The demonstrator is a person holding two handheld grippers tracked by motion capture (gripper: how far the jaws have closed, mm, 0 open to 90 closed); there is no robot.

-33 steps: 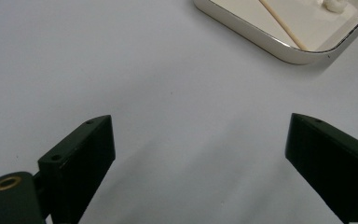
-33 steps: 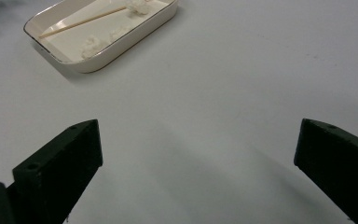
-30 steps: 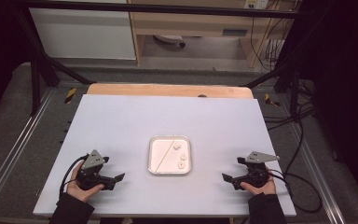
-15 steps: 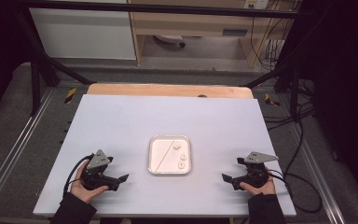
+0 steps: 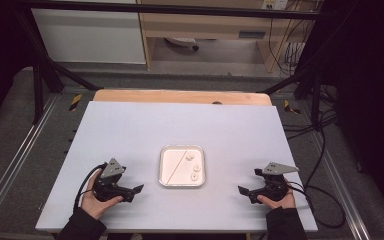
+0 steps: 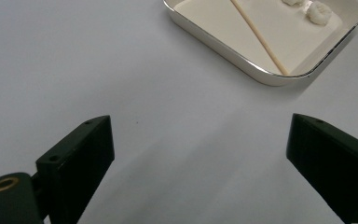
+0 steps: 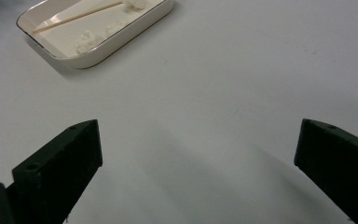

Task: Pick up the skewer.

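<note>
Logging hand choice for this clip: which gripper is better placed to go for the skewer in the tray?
Left, probably. The left gripper, jaws open, sits nearer the tray, and the skewer lies on its side; the right gripper faces the white lumps.

White cabinet (image 5: 87, 37) behind the wooden shelf unit (image 5: 205, 25).

Bright evenly lit table (image 5: 130, 125), dark surroundings, soft shadows under tongs, slight blur in close views

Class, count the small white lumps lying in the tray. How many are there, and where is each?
2. One white lump lies near the tray's far right corner, close to the wooden stick's far end; the other lies nearer the person, along the right side.
</note>
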